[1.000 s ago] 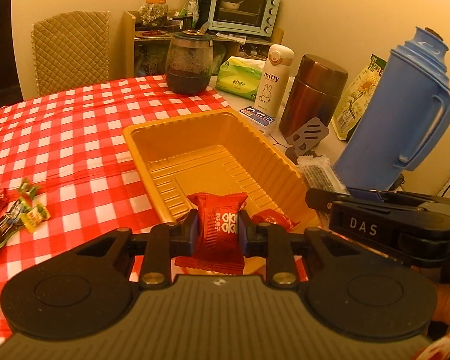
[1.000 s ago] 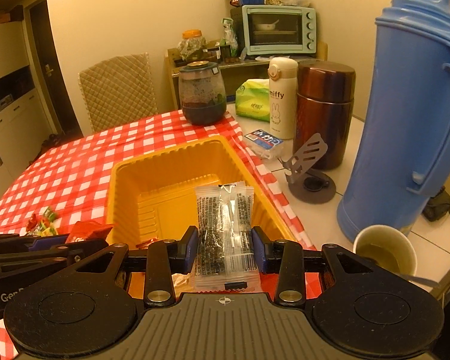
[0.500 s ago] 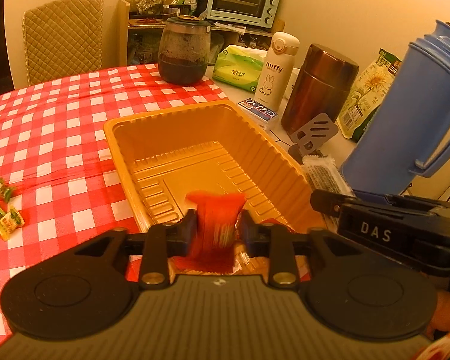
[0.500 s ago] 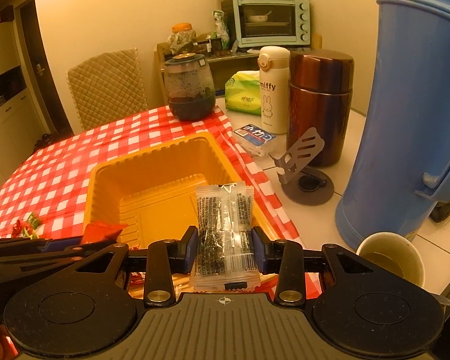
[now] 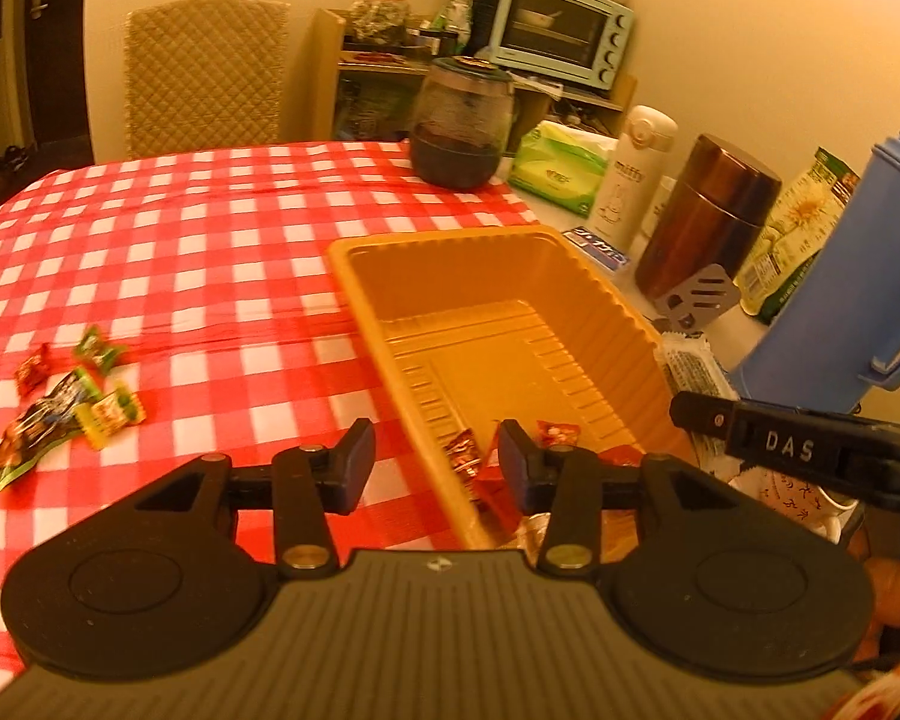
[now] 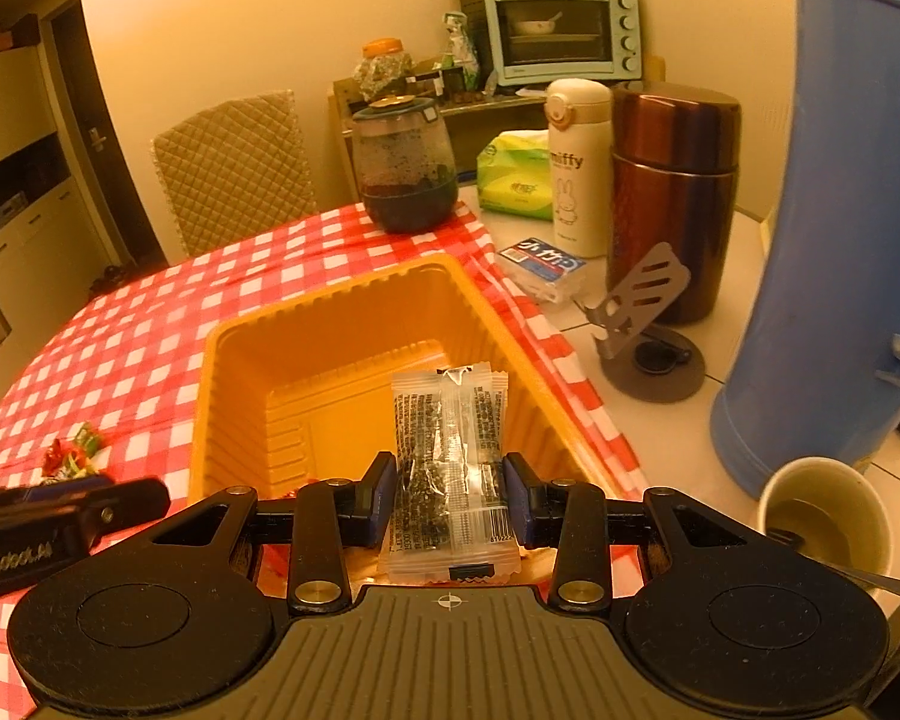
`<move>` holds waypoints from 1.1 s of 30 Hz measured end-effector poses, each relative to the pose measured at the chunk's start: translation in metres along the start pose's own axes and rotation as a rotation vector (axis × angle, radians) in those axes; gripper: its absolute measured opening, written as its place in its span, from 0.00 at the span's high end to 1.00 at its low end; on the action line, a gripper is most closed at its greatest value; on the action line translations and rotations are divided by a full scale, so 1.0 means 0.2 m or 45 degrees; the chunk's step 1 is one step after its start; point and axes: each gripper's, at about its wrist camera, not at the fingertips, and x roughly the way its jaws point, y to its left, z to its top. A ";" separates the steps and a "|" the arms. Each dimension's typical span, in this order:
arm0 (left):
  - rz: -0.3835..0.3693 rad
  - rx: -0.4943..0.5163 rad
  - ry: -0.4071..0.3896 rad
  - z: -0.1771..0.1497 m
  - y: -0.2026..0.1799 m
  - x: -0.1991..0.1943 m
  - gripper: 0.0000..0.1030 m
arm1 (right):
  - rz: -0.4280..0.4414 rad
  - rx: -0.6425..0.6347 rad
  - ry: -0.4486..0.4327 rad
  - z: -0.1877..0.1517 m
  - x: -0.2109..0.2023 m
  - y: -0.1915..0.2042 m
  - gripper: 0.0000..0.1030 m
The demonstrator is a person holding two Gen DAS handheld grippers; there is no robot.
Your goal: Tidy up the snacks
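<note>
Nearest the viewer, the left gripper [image 5: 431,461] is hanging over the near corner of the yellow tray [image 5: 600,294], its fingers moderately apart and gripping nothing; they have just been opening, and no snack is sitting between them. Its likely purpose there is dropping sweets into the tray, since red wrapped candies [image 5: 555,433] are lying on the tray floor just beyond the fingers.

The right gripper [image 6: 444,495] is hovering at the tray's near rim, fingers pressing on both sides of a clear packet of dark snack [image 6: 447,456], which is standing upright above the tray's interior, probably so it can fall straight in when released.

Left of the tray, a small cluster of loose candies [image 5: 66,405] is waiting on the checked tabletop [image 5: 180,252], apparently still to be collected.

Right of the tray, a blue thermos [image 6: 858,210] is standing, and beyond the tray a dark glass jar [image 5: 462,120].
</note>
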 end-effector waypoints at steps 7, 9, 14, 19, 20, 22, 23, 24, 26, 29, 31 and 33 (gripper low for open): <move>0.013 -0.014 -0.010 -0.01 0.04 -0.04 0.58 | 0.055 0.022 0.000 0.03 0.04 0.04 0.62; 0.020 -0.008 -0.012 -0.02 0.04 -0.05 0.57 | 0.084 0.043 -0.007 0.03 0.05 0.04 0.62; 0.038 -0.011 -0.007 -0.04 0.07 -0.08 0.57 | 0.111 0.040 -0.036 0.02 0.03 0.05 0.37; 0.051 -0.017 -0.011 -0.08 0.10 -0.14 0.49 | 0.073 0.050 -0.002 -0.04 -0.04 0.05 0.37; 0.052 -0.017 -0.015 -0.09 0.10 -0.16 0.46 | 0.064 0.050 0.005 -0.05 -0.06 0.05 0.37; 0.056 -0.016 -0.017 -0.10 0.11 -0.19 0.44 | 0.058 0.057 0.013 -0.08 -0.10 0.06 0.37; 0.057 -0.014 -0.016 -0.11 0.11 -0.21 0.44 | 0.059 0.057 0.017 -0.10 -0.12 0.07 0.37; 0.058 -0.013 -0.016 -0.12 0.11 -0.23 0.43 | 0.058 0.057 0.021 -0.11 -0.14 0.07 0.37; 0.060 -0.016 -0.025 -0.13 0.12 -0.27 0.39 | 0.053 0.063 0.018 -0.14 -0.19 0.09 0.37; 0.070 -0.008 -0.032 -0.15 0.13 -0.33 0.38 | 0.055 0.069 0.016 -0.18 -0.26 0.12 0.37; 0.078 -0.007 -0.038 -0.17 0.13 -0.38 0.36 | 0.053 0.058 0.012 -0.20 -0.31 0.15 0.37; 0.086 -0.008 -0.045 -0.18 0.14 -0.42 0.36 | 0.052 0.048 0.008 -0.21 -0.35 0.18 0.37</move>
